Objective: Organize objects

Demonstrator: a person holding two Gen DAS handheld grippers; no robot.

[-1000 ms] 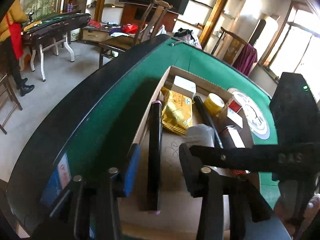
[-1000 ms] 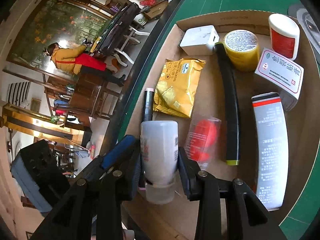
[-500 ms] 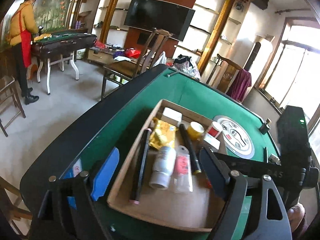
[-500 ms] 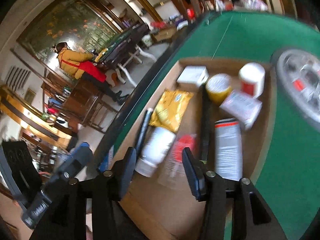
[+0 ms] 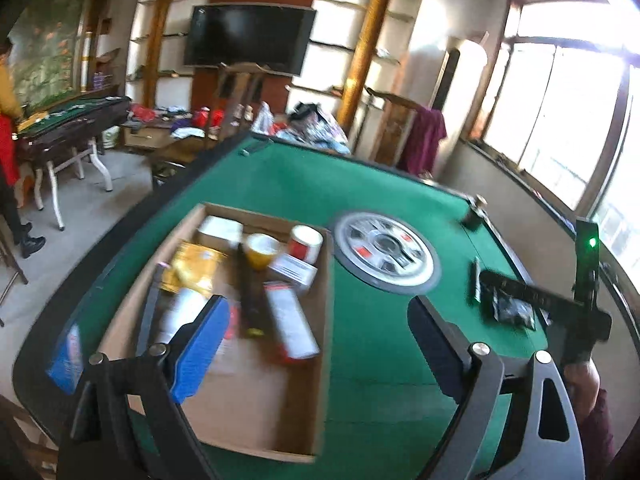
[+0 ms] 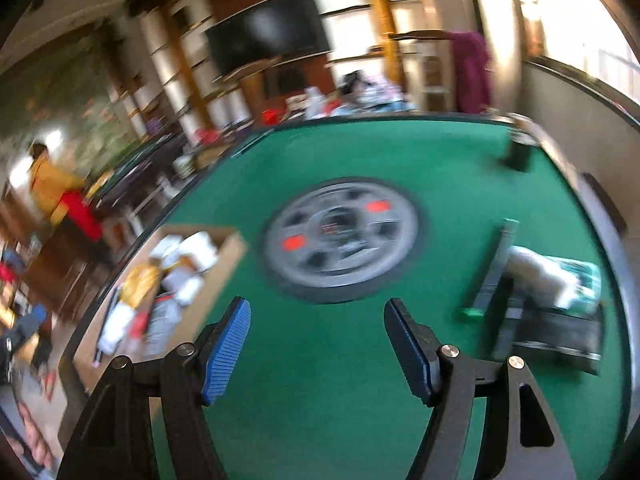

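A cardboard tray (image 5: pixel 320 312) lies on the green table and holds a white bottle (image 5: pixel 180 312), a yellow packet (image 5: pixel 196 268), a black tube (image 5: pixel 246 292), a yellow roll (image 5: pixel 260 248), a red-and-white jar (image 5: pixel 306 242) and boxes. My left gripper (image 5: pixel 320 344) is open and empty above the tray's right side. My right gripper (image 6: pixel 318 346) is open and empty over bare green felt, with the tray (image 6: pixel 224 256) to its left. At the right lie a green-tipped black stick (image 6: pixel 490 272) and dark packets (image 6: pixel 560 320). The right gripper's body shows in the left wrist view (image 5: pixel 576 312).
A round grey hub (image 5: pixel 386 256) sits in the table's middle, also in the right wrist view (image 6: pixel 340 236). A small dark object (image 6: pixel 520 152) stands at the far right corner. A person in yellow (image 6: pixel 52 188) stands at another table far left. Chairs stand beyond the far edge.
The right gripper let go of the white bottle in the tray, opened and swung right over the felt. The left gripper rose and pulled back, opening wider.
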